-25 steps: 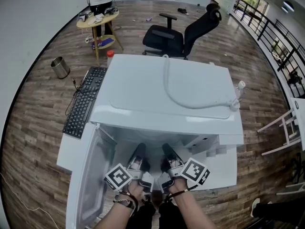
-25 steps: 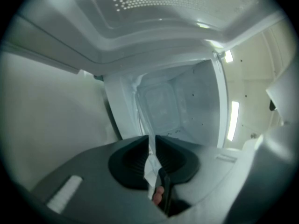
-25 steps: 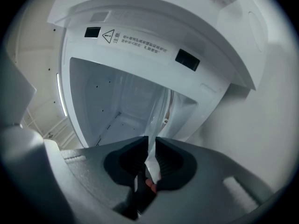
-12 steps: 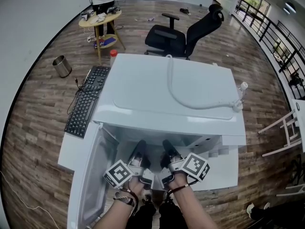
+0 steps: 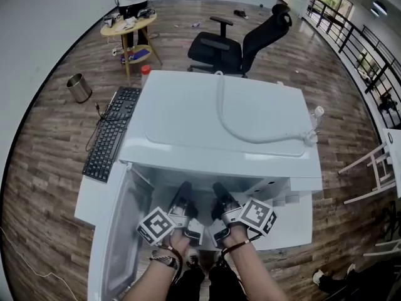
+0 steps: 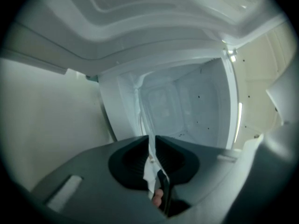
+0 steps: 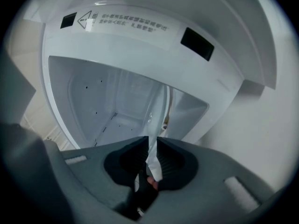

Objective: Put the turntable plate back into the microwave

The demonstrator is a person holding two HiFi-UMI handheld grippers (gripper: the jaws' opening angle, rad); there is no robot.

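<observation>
The white microwave (image 5: 219, 124) stands on a white table with its door (image 5: 122, 231) swung open to the left. Both grippers reach level into its open front, side by side. My left gripper (image 5: 184, 192) is shut on the rim of the clear glass turntable plate (image 6: 151, 164), which shows edge-on as a thin pale strip between the dark jaws. My right gripper (image 5: 219, 190) is shut on the same plate (image 7: 152, 161) at its other side. Ahead of both lies the white cavity (image 7: 107, 101), its back wall (image 6: 187, 106) dotted with small holes. In the head view the plate itself is hidden.
A grey cable (image 5: 250, 137) loops over the microwave's top. A black keyboard (image 5: 113, 133) lies on the table to the left, with a red-capped bottle (image 5: 145, 74) behind it. Farther back are an office chair (image 5: 232, 42), a metal bin (image 5: 79, 88) and a small round table (image 5: 128, 27).
</observation>
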